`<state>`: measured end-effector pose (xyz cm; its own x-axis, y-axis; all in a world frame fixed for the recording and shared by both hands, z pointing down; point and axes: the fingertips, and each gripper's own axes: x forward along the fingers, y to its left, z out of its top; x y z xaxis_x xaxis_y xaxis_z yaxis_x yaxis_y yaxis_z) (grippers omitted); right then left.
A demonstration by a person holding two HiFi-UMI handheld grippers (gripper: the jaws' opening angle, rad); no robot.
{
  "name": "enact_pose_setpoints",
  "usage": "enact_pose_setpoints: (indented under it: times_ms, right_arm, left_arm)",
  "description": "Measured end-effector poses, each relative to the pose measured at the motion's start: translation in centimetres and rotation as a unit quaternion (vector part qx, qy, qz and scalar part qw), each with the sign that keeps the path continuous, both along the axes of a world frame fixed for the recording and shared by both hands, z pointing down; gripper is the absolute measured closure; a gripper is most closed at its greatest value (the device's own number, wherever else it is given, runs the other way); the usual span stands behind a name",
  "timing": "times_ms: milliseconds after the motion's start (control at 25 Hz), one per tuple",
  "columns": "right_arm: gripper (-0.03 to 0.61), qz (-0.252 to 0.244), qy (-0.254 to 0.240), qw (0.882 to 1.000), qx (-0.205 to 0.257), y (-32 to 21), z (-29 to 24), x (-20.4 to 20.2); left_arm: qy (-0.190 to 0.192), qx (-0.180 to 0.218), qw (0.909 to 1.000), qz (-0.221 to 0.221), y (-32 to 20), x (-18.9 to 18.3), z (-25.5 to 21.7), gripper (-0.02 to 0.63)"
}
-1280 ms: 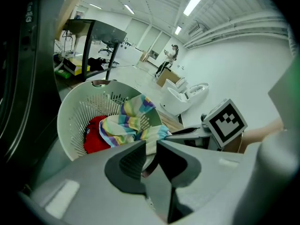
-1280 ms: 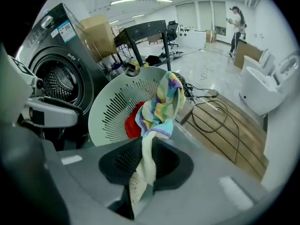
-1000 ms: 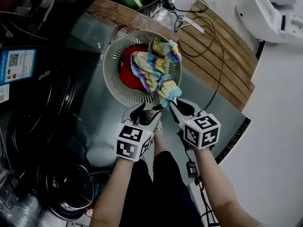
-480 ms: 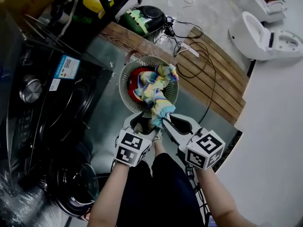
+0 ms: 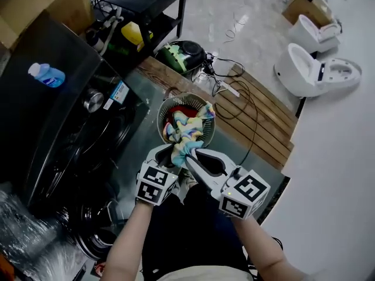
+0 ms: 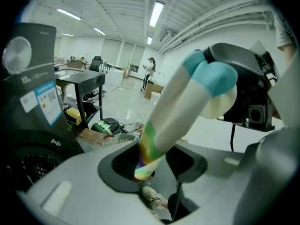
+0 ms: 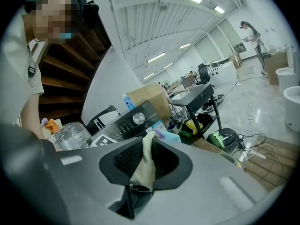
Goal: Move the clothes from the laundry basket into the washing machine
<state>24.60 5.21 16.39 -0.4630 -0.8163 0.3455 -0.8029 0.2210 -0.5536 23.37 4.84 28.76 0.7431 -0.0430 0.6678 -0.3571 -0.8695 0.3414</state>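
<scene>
Left hand-held gripper and right hand-held gripper clamp the striped cloth, stretched lengthwise from the laundry basket

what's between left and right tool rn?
The striped cloth, gripped by left tool and right tool, trailing from the laundry basket; head view shows it.

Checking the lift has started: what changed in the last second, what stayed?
The striped cloth, spread over the basket before, is now pulled into a narrow bunch toward the person. Both the left gripper and right gripper stay shut on it; the red garment stays inside.
</scene>
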Motion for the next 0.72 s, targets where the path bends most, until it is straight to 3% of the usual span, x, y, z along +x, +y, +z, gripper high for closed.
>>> enact_pose_setpoints:
  times_ms: [80, 160, 280, 360, 480, 520, 640, 720]
  right_arm:
    - [0.494, -0.010, 0.001, 1.000, 0.022, -0.1, -2.7, -0.6]
    - [0.494, -0.024, 0.004, 0.999, 0.045, -0.1, -5.2, -1.1]
    - [0.494, -0.046, 0.014, 0.995, 0.086, -0.1, -9.2, -1.6]
    - [0.494, -0.053, 0.018, 0.992, 0.114, -0.1, -12.0, -1.8]
    - [0.494, -0.058, 0.024, 0.986, 0.153, 0.0, -15.8, -2.0]
    - [0.494, -0.059, 0.028, 0.984, 0.165, 0.0, -16.9, -2.1]
    - [0.494, -0.058, 0.045, 0.980, 0.183, -0.3, -18.7, -2.0]
    - [0.494, -0.053, 0.052, 0.980, 0.183, -0.4, -18.7, -1.5]
  left_arm:
    - [0.015, 0.005, 0.9997, -0.021, -0.5, -1.0, -2.3, 0.535]
    - [0.034, 0.014, 0.9988, -0.034, -0.7, -1.5, -4.8, 0.577]
    - [0.050, 0.035, 0.9976, -0.032, -0.8, -1.7, -7.9, 0.562]
    - [0.048, 0.044, 0.9974, -0.031, -0.7, -1.7, -9.1, 0.464]
    - [0.045, 0.058, 0.9964, -0.043, -0.7, -1.8, -10.3, 0.452]
    - [0.048, 0.067, 0.9953, -0.052, -1.0, -1.9, -10.7, 0.457]
    - [0.062, 0.089, 0.9911, -0.078, -1.9, -2.2, -11.9, 0.603]
    - [0.070, 0.089, 0.9896, -0.088, -2.2, -2.8, -12.9, 0.603]
